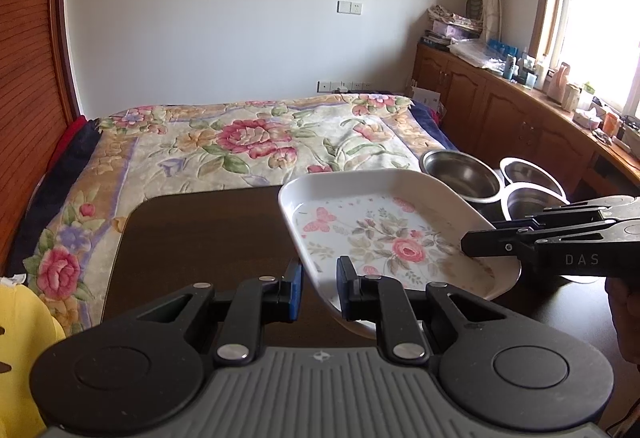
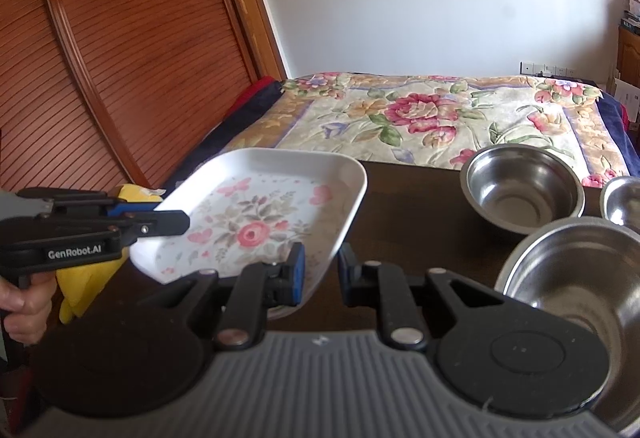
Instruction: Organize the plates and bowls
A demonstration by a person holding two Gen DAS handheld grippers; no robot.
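Note:
A white rectangular plate (image 1: 380, 234) with a pink flower print hangs tilted over the dark table (image 1: 200, 238). My left gripper (image 1: 319, 288) is shut on its near left rim, which runs between the two fingers. My right gripper (image 1: 468, 243) comes in from the right and clamps the opposite rim. In the right wrist view the plate (image 2: 260, 222) has its right edge between my right gripper's (image 2: 320, 270) fingers, and my left gripper (image 2: 182, 222) grips its left side. Three steel bowls (image 2: 520, 186) (image 2: 624, 198) (image 2: 576, 270) stand on the table to the right.
A bed with a flowered blanket (image 1: 248, 142) lies just past the table's far edge. A yellow object (image 2: 80, 290) sits at the table's left. Wooden cabinets with a cluttered top (image 1: 520, 110) run along the right wall. A louvred wooden door (image 2: 120, 58) stands at the left.

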